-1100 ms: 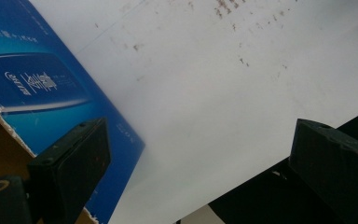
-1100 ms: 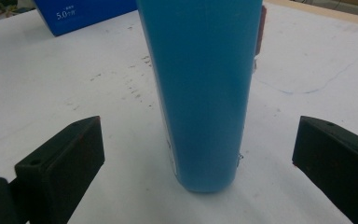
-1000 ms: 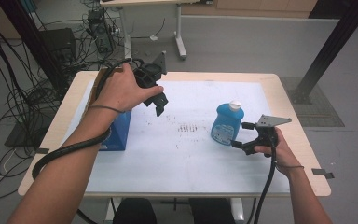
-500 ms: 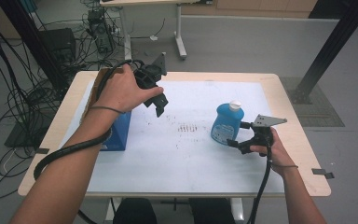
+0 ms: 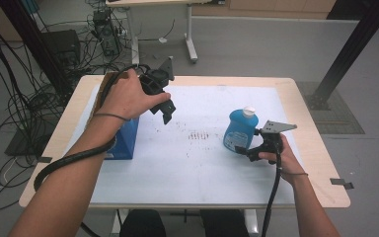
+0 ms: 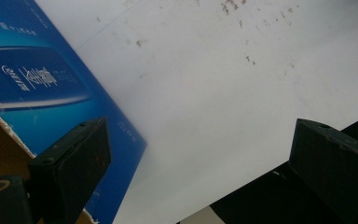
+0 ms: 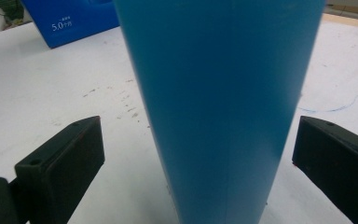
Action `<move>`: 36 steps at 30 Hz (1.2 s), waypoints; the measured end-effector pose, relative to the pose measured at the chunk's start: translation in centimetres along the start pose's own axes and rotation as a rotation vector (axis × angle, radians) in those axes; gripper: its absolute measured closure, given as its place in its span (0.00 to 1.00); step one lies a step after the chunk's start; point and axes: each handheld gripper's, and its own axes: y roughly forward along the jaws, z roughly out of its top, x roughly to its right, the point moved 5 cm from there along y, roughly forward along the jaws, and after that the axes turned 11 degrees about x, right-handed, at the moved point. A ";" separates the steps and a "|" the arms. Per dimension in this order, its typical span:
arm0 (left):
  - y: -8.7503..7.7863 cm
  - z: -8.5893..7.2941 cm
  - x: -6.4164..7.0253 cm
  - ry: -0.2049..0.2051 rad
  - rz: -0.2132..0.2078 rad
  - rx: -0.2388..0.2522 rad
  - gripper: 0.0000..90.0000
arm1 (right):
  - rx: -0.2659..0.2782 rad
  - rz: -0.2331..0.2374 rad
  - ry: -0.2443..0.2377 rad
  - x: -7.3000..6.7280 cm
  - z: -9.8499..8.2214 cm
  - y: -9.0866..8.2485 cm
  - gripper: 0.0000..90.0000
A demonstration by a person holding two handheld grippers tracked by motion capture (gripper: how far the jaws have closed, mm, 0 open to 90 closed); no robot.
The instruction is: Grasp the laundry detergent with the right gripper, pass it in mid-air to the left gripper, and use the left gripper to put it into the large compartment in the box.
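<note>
the blue bottle (image 5: 240, 130), upright near the right edge of the bench (image 5: 321, 163), is bracketed by the spread right gripper (image 5: 243, 150), untouched, so closing is judged next, while the spread left gripper (image 5: 167, 109) is held above the blue box (image 5: 126, 140).

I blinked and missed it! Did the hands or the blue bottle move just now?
Hardly. The right gripper slid a little closer to the blue bottle, so its open jaws now sit on both sides of it without squeezing. The bottle stayed upright in the same spot. The left gripper stayed open in the air beside the blue box, which did not move.
</note>
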 end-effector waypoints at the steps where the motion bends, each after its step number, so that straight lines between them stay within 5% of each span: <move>1: 0.0 -0.1 0.0 -0.003 -0.001 0.003 0.07 | 0.003 0.000 -0.001 0.0 0.0 0.1 0.02; 17: 0.1 -0.3 -0.4 -0.004 0.000 0.002 0.07 | 0.015 -0.004 0.006 0.0 -0.3 1.1 0.03; 36: 0.2 -0.2 -0.3 -0.001 -0.001 0.003 0.07 | 0.021 -0.019 -0.010 -0.1 -0.6 1.1 0.24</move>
